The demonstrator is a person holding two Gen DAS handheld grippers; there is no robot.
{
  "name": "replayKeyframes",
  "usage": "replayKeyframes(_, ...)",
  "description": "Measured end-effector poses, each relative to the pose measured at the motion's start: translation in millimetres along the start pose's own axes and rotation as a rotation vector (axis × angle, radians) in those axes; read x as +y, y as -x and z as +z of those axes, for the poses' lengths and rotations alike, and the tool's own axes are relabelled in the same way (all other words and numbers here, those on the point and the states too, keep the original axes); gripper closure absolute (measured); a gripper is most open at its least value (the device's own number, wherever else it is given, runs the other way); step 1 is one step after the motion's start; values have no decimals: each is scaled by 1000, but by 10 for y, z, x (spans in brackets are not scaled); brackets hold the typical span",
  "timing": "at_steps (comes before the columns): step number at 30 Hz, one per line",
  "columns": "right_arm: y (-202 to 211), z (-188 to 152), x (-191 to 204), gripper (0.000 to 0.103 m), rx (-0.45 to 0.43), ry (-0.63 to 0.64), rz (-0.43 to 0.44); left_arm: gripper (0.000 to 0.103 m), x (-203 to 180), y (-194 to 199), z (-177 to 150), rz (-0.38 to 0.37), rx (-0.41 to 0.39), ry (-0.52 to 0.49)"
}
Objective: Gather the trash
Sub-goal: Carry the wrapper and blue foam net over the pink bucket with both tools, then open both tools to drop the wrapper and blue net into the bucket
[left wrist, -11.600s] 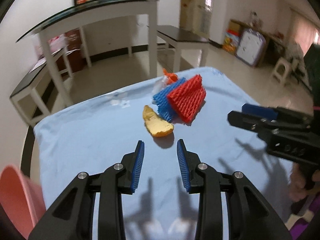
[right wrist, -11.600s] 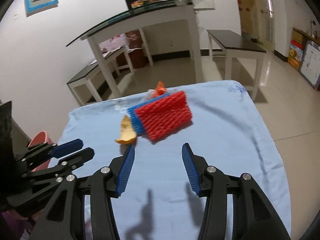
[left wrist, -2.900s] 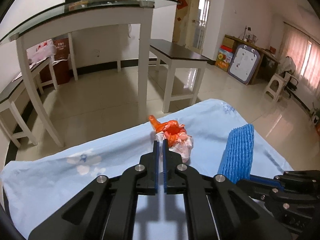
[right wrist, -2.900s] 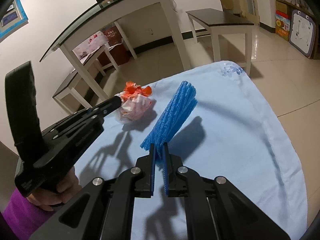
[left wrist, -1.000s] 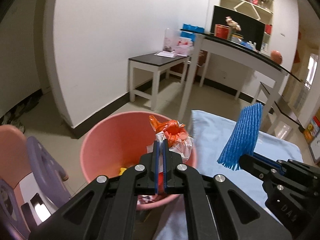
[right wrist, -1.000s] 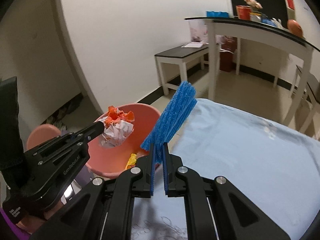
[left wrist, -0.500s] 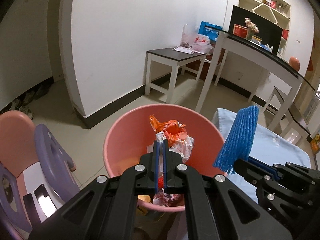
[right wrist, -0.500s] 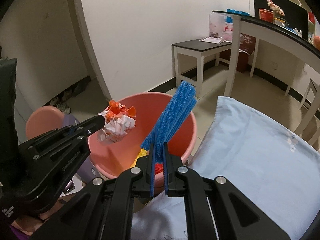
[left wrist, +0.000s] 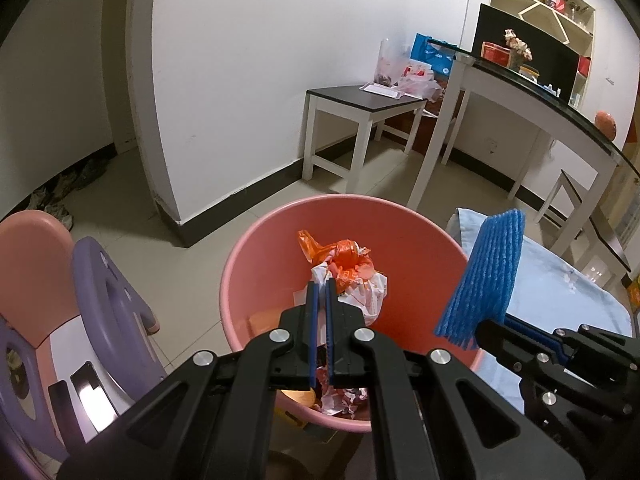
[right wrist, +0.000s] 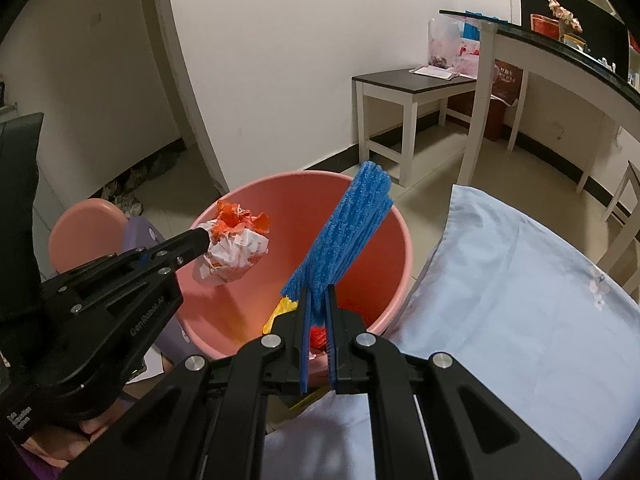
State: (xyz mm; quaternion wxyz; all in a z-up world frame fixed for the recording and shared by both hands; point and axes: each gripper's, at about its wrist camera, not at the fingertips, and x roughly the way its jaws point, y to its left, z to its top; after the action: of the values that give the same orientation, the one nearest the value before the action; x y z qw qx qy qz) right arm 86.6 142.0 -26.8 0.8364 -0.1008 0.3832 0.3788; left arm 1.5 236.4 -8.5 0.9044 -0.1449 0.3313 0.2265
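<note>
The step in hand looks like the drop: both loads hang over the round salmon-pink plastic bucket (right wrist: 396, 280), so each pair of fingers needs only to part.

The left gripper (left wrist: 319, 292) has its blue pads nearly together, pinching the crumpled white-and-orange plastic wrapper ball (left wrist: 348, 276), which juts just beyond and above the fingertips, over the middle of the bucket's mouth. It can likely let go as it is.

The right gripper (right wrist: 318, 296) clamps the lower edge of the blue ribbed foam net sleeve (right wrist: 344, 236), which stands up and leans away from the fingers, towards the bucket's far rim. This light, springy piece might catch the rim or fall onto the pale blue tablecloth (right wrist: 520, 300) beside the fingers, so I would bring it nearer the centre first.

Below the fingers, the bucket already holds a yellow scrap (right wrist: 280, 312), something red and crumpled printed paper.
</note>
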Motion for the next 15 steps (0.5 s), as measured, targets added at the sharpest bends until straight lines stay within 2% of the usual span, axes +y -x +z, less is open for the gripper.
replayKeyframes(14,-71,9,-13,97,13,6,6,100,25,-54,-10,-9,17,8)
replayKeyframes(15,-76,10,-15,97,13,8,6,98,18,-59,-11,-9,21,7)
